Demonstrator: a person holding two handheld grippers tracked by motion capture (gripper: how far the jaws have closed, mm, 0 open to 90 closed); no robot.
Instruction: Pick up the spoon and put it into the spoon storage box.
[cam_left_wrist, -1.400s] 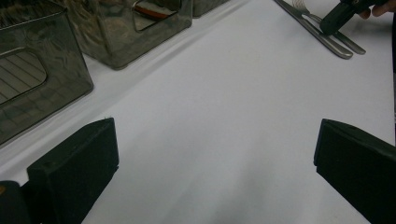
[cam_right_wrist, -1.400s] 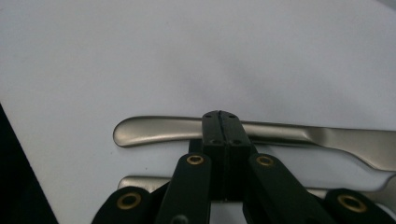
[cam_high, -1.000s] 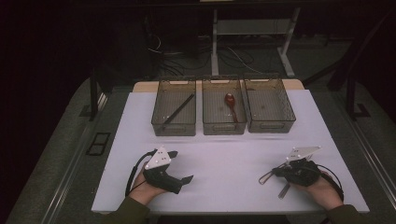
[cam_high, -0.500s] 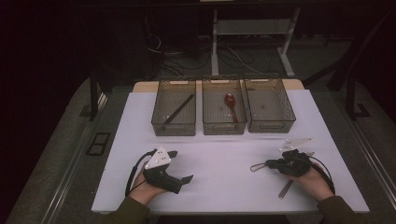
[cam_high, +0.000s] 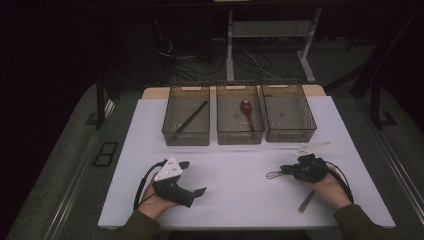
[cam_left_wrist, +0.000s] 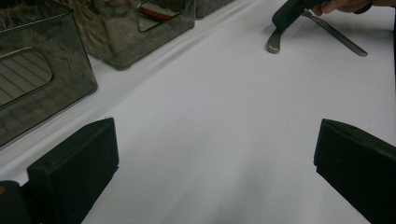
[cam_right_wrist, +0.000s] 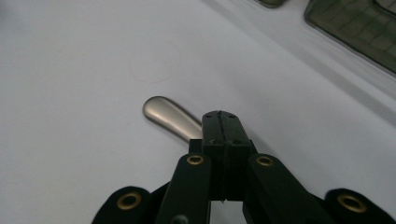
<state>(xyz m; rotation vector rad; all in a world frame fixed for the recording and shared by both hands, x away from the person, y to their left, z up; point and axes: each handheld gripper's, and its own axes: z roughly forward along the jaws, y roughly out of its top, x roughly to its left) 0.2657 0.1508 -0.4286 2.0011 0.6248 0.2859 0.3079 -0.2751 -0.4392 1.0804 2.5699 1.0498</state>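
- The left gripper (cam_high: 192, 178) rests on the white table (cam_high: 235, 190), jaws spread wide apart with nothing between them. In the left gripper view only bare table lies between its two black pads.
- Ahead of this gripper stand three clear bins. The left bin (cam_high: 186, 122) holds a dark stick, the middle bin (cam_high: 239, 121) holds a reddish-brown spoon (cam_high: 247, 112), and the right bin (cam_high: 288, 119) looks empty.
- The metal spoon (cam_high: 274, 174) is the thing in hand. It lies flat on the table, far to the right of the left gripper and directly under the right gripper (cam_high: 286, 171).
- The right gripper has its jaws pressed together; in the right gripper view they meet over the spoon (cam_right_wrist: 170, 116), whose rounded end sticks out just past the tips. I judge that it is clamped on the spoon.
- The long axis of the spoon runs roughly along the right gripper's own jaws, then back under the right hand (cam_high: 325, 182).
- The right hand is clearly the nearer one, so the lift towards a bin probably belongs to it.
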